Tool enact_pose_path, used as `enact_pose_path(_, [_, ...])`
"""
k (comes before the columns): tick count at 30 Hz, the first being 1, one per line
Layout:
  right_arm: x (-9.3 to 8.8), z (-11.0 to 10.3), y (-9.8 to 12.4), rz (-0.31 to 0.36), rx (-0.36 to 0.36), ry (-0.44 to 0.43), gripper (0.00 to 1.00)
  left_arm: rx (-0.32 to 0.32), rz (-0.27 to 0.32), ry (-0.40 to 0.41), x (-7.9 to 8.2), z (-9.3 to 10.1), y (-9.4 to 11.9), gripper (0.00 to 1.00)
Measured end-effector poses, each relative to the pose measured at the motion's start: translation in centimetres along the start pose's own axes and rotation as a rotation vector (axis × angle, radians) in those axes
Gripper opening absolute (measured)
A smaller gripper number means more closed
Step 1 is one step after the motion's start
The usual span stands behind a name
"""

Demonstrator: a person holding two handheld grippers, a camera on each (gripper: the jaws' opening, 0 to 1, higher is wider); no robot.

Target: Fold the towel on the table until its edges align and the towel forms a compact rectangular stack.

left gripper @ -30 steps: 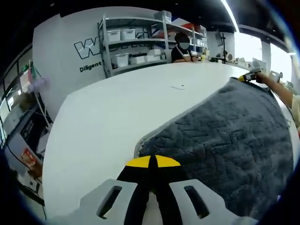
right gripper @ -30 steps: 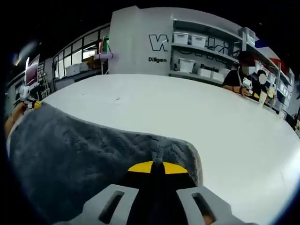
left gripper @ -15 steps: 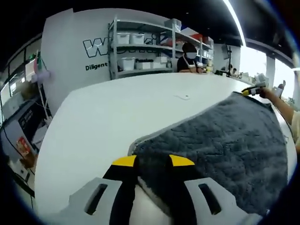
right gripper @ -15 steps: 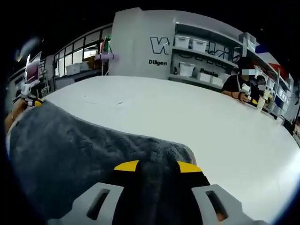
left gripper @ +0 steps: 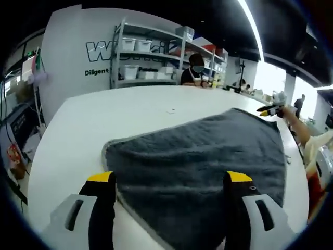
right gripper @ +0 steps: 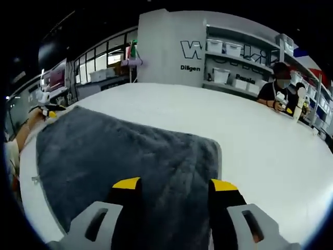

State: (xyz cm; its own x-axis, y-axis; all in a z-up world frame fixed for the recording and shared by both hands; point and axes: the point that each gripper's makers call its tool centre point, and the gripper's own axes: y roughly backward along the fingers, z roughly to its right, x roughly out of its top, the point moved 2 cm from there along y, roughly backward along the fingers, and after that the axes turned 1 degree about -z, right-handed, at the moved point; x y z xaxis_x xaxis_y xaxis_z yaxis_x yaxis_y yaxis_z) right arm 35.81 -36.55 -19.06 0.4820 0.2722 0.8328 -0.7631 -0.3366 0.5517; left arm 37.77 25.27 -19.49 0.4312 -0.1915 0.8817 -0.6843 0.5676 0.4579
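A person (left gripper: 196,67) sits beside grey shelves (left gripper: 151,57) holding white bins (left gripper: 131,71), before a lettered wall (right gripper: 171,52).

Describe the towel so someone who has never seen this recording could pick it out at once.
Start at the big white table in front of the shelving unit. Spread flat on it is the towel, a dark grey, plush cloth with a pale trimmed edge, lying between the open jaws of each hand-held gripper. Nothing else on the white top is large, dark or soft.

Bright, even indoor light | ceiling light strip (left gripper: 253,27) and glaring windows (left gripper: 270,78) wash out the left gripper view's right side | white table (right gripper: 250,140) reflects softly, faint shadows | strong fisheye bending at edges | background shelves (right gripper: 234,67) slightly soft
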Motion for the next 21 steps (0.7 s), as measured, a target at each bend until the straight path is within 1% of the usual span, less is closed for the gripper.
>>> enact_pose_path(1, [-0.3, -0.9, 0.6, 0.001, 0.029, 0.029, 0.42, -0.015, 0.007, -0.004, -0.2, 0.8, 0.5, 0.82])
enact_pose_path(2, [-0.6, -1.3, 1.0, -0.001, 0.034, 0.029, 0.35, -0.028, 0.011, -0.010, -0.4, 1.6, 0.9, 0.80])
enact_pose_path(3, [-0.8, -1.5, 1.3, -0.003, 0.039, 0.027, 0.33, -0.039, 0.011, -0.014, -0.7, 2.4, 1.4, 0.78])
enact_pose_path(4, [-1.1, -1.9, 1.7, -0.008, 0.048, 0.028, 0.33, -0.050, 0.006, -0.024, -1.2, 3.4, 2.1, 0.77])
enact_pose_path(5, [-1.4, -2.2, 2.1, -0.014, 0.055, 0.030, 0.33, -0.052, 0.006, -0.027, -1.5, 3.8, 2.4, 0.75])
enact_pose_path(7, [-2.3, -2.9, 3.1, -0.032, 0.068, 0.040, 0.32, -0.060, 0.020, -0.038, -2.1, 5.2, 3.8, 0.73])
enact_pose_path(9, [-3.0, -3.3, 3.8, -0.047, 0.079, 0.041, 0.30, -0.073, 0.033, -0.044, -2.8, 6.4, 4.9, 0.68])
enact_pose_path(10, [-3.7, -3.6, 4.2, -0.059, 0.087, 0.040, 0.29, -0.079, 0.037, -0.046, -3.0, 6.8, 5.3, 0.64])
enact_pose_path(11, [-4.2, -3.7, 4.6, -0.072, 0.093, 0.041, 0.28, -0.087, 0.042, -0.051, -3.4, 7.3, 5.8, 0.57])
enact_pose_path(13, [-5.1, -3.6, 5.3, -0.086, 0.083, 0.032, 0.28, -0.104, 0.039, -0.053, -4.4, 8.3, 6.8, 0.48])
enact_pose_path(14, [-5.5, -3.6, 5.7, -0.087, 0.080, 0.027, 0.28, -0.108, 0.040, -0.046, -4.8, 8.6, 7.2, 0.46])
enact_pose_path(17, [-6.4, -3.3, 7.2, -0.074, 0.071, -0.012, 0.28, -0.114, 0.037, -0.014, -5.8, 9.4, 7.8, 0.45])
enact_pose_path(21, [-7.8, -2.9, 8.5, -0.075, 0.056, -0.037, 0.28, -0.102, -0.008, -0.016, -7.5, 9.6, 8.0, 0.40])
